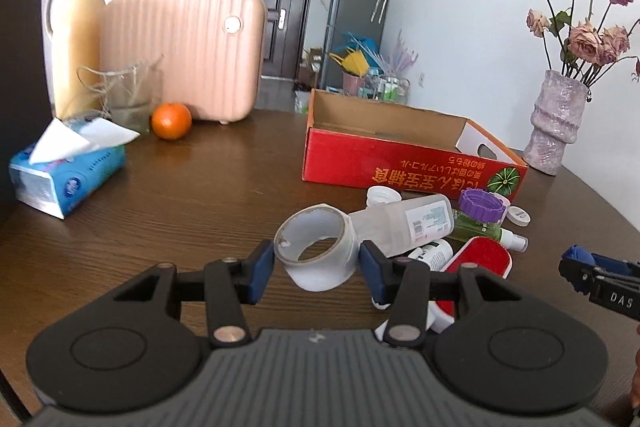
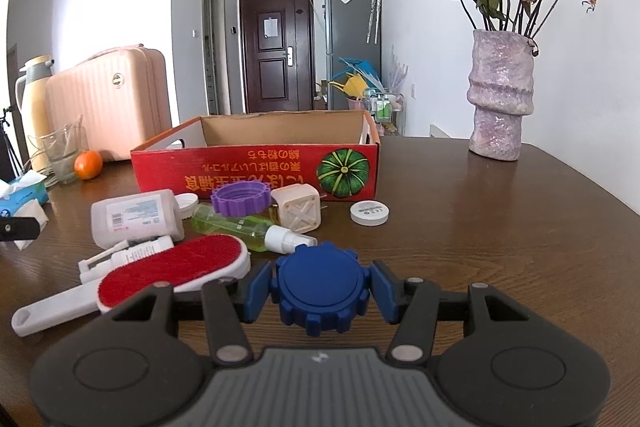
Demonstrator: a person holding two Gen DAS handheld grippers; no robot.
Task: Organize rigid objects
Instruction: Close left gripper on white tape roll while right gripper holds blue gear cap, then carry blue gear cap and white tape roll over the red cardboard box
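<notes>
My left gripper (image 1: 316, 272) is shut on a whitish tape roll (image 1: 328, 279), which tilts just above the dark wooden table (image 1: 200, 211). My right gripper (image 2: 320, 293) is shut on a blue ridged lid (image 2: 320, 281), low over the table. Between them lies a pile: a white bottle (image 2: 134, 217), a green spray bottle (image 2: 236, 227), a purple ridged ring (image 2: 240, 199), a cream square cap (image 2: 296, 209), a round white lid (image 2: 369, 213), a small white tube (image 2: 132, 253) and a red lint brush (image 2: 172, 273). Behind the pile stands an open red cardboard box (image 2: 256, 173), showing nothing inside from here.
At the back left are a tissue pack (image 1: 68, 179), an orange (image 1: 171, 120), a glass (image 1: 130, 99), a pink case (image 1: 184, 51) and a tan thermos (image 1: 78, 39). A vase of dried roses (image 2: 500, 95) stands at the back right, near the table's edge.
</notes>
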